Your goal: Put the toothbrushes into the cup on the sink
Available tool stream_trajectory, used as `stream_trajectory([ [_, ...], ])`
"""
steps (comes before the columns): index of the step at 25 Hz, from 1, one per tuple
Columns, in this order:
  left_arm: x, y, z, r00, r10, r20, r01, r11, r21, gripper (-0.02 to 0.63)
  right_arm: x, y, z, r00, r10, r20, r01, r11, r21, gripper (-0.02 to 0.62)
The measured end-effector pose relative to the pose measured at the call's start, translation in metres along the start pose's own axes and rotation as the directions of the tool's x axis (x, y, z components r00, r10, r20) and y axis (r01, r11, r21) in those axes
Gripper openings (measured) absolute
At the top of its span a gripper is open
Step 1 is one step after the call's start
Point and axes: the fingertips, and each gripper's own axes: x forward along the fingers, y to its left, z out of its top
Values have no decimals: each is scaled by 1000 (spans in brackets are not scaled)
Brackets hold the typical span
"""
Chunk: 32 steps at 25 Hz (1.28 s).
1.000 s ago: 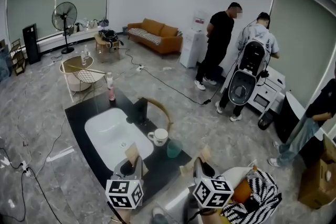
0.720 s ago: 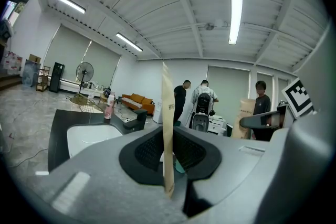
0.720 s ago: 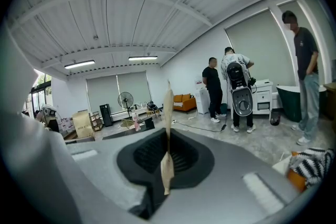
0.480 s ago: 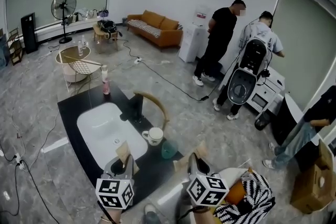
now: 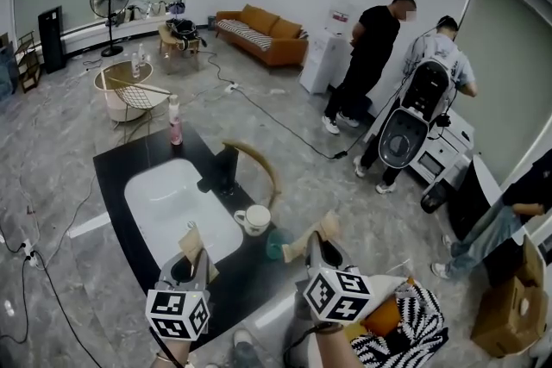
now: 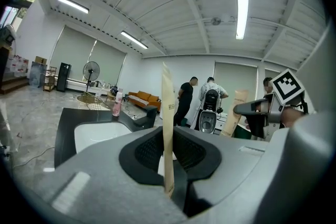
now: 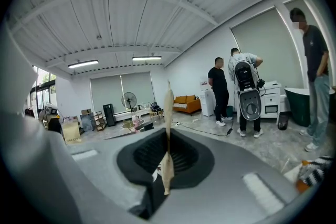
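A white mug [image 5: 256, 219] stands on the black counter [image 5: 116, 164] right of the white sink basin [image 5: 168, 207], with a small teal cup [image 5: 275, 248] just in front of it. My left gripper [image 5: 191, 258] hovers over the basin's near end, shut on a tan paper-wrapped toothbrush [image 5: 195, 239] that stands upright between its jaws [image 6: 167, 128]. My right gripper [image 5: 314, 252] is at the counter's near right corner, shut on a second tan wrapped toothbrush [image 5: 309, 236], seen edge-on [image 7: 168, 136]. That wrapper leans left toward the teal cup.
A black faucet [image 5: 226, 171] and a curved wooden bar [image 5: 261, 171] stand behind the mug. A pink bottle [image 5: 175, 130] is at the counter's far corner. A striped cloth [image 5: 418, 321] lies at my right. People [image 5: 366, 65] stand by appliances beyond, with cables on the floor.
Both grippers have drifted a little left in the head view, still holding their wrapped toothbrushes. The right one's wrapper now leans closer to the teal cup.
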Motion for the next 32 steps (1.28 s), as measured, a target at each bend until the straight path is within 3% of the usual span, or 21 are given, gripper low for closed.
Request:
stream_trajectory([
  [11,2,15,-1,998,54,-10,-54,998,-7,48,39,-2,9,1000,22,-3,-23,999,-27,8],
  [32,17,27,-10,995,92,-38,-92,996,7,48,84,-16,-38,995,10,-102,-14,999,-39,8],
])
